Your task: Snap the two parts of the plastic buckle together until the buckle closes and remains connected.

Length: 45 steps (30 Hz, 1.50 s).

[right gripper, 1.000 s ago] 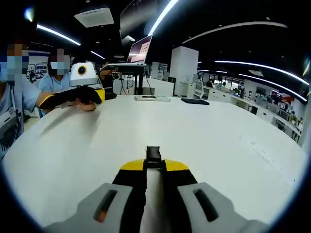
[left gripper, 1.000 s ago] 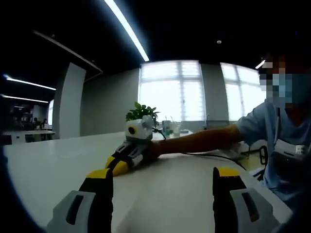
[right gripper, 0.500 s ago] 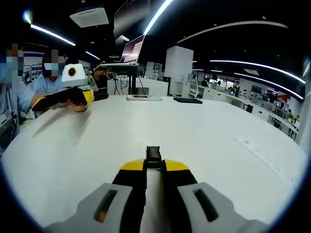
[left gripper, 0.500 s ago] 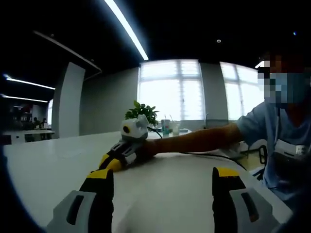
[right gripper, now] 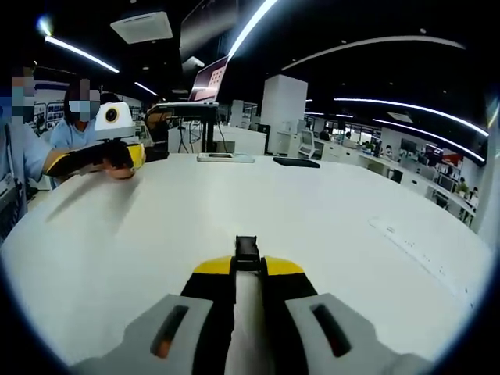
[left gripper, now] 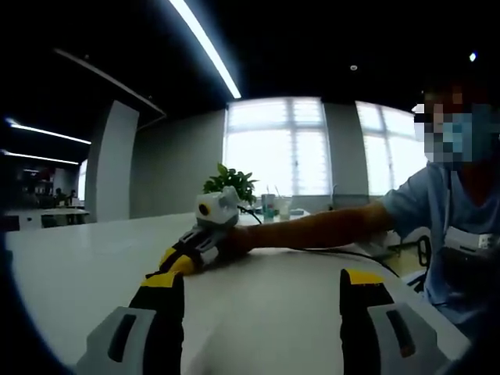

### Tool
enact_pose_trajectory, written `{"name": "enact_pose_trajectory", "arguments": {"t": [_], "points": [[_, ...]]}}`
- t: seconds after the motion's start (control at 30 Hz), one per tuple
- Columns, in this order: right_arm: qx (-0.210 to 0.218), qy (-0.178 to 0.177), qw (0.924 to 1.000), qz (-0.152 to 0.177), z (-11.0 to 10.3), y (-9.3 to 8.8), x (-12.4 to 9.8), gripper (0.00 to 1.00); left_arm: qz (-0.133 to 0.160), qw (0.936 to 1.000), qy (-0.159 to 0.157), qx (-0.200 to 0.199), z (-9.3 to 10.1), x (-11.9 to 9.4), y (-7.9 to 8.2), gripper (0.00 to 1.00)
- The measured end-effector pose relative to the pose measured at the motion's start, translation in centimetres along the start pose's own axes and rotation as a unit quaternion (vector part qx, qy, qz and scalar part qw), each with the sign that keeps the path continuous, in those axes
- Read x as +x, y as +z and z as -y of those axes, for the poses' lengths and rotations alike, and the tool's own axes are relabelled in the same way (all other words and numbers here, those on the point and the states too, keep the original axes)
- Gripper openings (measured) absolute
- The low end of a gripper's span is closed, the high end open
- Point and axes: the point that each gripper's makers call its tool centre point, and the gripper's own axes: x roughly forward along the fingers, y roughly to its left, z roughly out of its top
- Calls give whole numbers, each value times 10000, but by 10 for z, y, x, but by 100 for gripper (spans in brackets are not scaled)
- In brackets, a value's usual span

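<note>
White table [right gripper: 351, 234], black buckle part [right gripper: 246, 248] pinched between right jaws

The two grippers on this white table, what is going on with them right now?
A person holds a gripper in each hand over a white table. The right gripper is shut on a small black buckle part that pokes out between its tips. The left gripper is open with nothing between its jaws. The two grippers are well apart, facing each other across the table, so the buckle is not joined yet.
</note>
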Motion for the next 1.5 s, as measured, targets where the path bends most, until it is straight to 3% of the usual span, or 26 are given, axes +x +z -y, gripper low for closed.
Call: {"name": "enact_pose_trajectory", "arguments": {"t": [0.2,0.87,1.5], "points": [[18,-37,10000,-13,10,-1,1,12,95,9999,-37,43,1,-2,3,77],[109,54,9999,14,19,-1,1,12,91,9999,40,-43,-3,0,3,79],[153,93,9998,-1,15,-2,2,12,107,9998,137,-61,-4,-2,3,78]]}}
